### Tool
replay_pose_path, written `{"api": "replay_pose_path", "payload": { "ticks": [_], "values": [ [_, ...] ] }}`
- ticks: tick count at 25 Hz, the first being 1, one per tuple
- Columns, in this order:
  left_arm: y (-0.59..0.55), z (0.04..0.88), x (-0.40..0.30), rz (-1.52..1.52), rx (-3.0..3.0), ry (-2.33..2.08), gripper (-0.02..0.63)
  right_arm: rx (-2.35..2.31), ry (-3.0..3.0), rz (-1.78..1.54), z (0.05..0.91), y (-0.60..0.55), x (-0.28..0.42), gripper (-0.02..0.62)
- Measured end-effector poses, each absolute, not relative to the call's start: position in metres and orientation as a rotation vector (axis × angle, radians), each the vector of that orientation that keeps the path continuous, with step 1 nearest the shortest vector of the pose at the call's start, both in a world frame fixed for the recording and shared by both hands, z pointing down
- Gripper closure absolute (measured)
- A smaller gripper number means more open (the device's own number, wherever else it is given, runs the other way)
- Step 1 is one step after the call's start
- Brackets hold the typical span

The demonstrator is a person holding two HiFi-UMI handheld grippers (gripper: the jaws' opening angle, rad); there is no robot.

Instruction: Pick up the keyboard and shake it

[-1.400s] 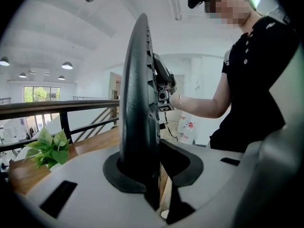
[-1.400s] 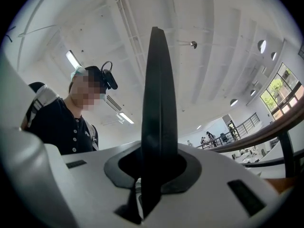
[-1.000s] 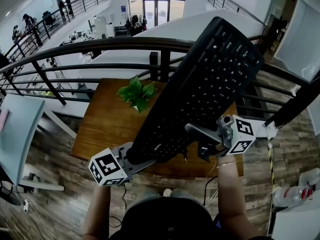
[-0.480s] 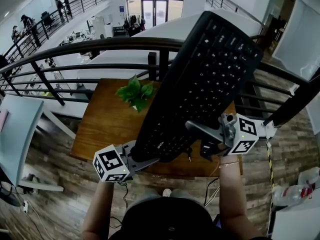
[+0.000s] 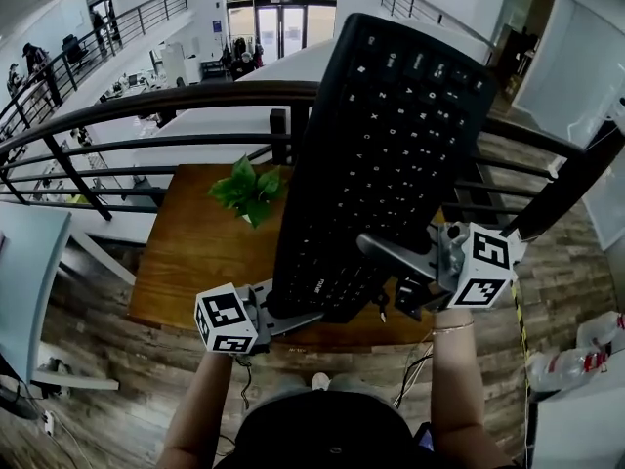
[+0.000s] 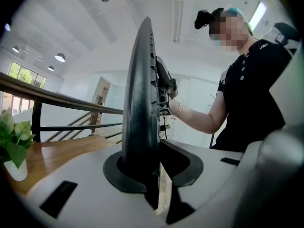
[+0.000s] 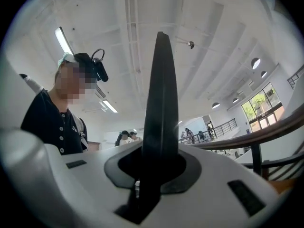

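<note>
A black keyboard [image 5: 386, 154] is held up in the air above the wooden table [image 5: 190, 252], standing nearly on end with its keys facing me. My left gripper [image 5: 283, 313] is shut on its lower left edge. My right gripper [image 5: 391, 262] is shut on its lower right edge. In the left gripper view the keyboard [image 6: 140, 108] shows edge-on, rising straight out of the jaws. The right gripper view shows the keyboard [image 7: 160, 108] the same way, as a thin black blade clamped between the jaws.
A small potted plant [image 5: 244, 191] stands on the table's far side. A dark metal railing [image 5: 146, 106] runs behind the table, with a drop to a lower floor beyond. A pale desk edge [image 5: 24, 281] is at the left. A cable [image 5: 410, 374] hangs below the table.
The keyboard has swung from leaning right to nearly upright, its top end moving left. Both grippers kept their grip; the left one shifted slightly right.
</note>
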State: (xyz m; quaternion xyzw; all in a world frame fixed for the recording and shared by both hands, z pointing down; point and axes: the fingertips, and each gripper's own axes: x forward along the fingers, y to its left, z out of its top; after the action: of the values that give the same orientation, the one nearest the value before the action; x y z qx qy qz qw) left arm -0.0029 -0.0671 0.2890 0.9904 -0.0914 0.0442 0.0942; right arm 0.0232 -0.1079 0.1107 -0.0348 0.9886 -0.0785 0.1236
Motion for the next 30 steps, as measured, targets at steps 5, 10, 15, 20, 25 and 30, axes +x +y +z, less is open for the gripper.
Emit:
{"api": "replay_pose_path", "payload": {
  "ticks": [5, 10, 15, 20, 25, 30],
  "values": [
    [-0.061, 0.277, 0.024, 0.013, 2.916, -0.167, 0.505, -0.217, 2.925, -0.228, 0.097, -0.104, 0.036, 0.511],
    [-0.058, 0.272, 0.043, -0.083, 2.881, -0.051, 0.505, -0.305, 2.930, -0.223, 0.089, -0.103, 0.042, 0.511],
    [-0.057, 0.267, 0.055, -0.162, 2.862, 0.037, 0.505, -0.379, 2.938, -0.225, 0.085, -0.104, 0.042, 0.511],
    [-0.055, 0.266, 0.061, -0.223, 2.842, 0.088, 0.505, -0.447, 2.968, -0.226, 0.085, -0.105, 0.040, 0.511],
    [-0.053, 0.267, 0.069, -0.286, 2.806, 0.142, 0.505, -0.528, 3.009, -0.239, 0.088, -0.108, 0.039, 0.511],
    [-0.051, 0.266, 0.075, -0.324, 2.783, 0.181, 0.505, -0.574, 3.037, -0.230, 0.089, -0.106, 0.040, 0.510]
  ]
}}
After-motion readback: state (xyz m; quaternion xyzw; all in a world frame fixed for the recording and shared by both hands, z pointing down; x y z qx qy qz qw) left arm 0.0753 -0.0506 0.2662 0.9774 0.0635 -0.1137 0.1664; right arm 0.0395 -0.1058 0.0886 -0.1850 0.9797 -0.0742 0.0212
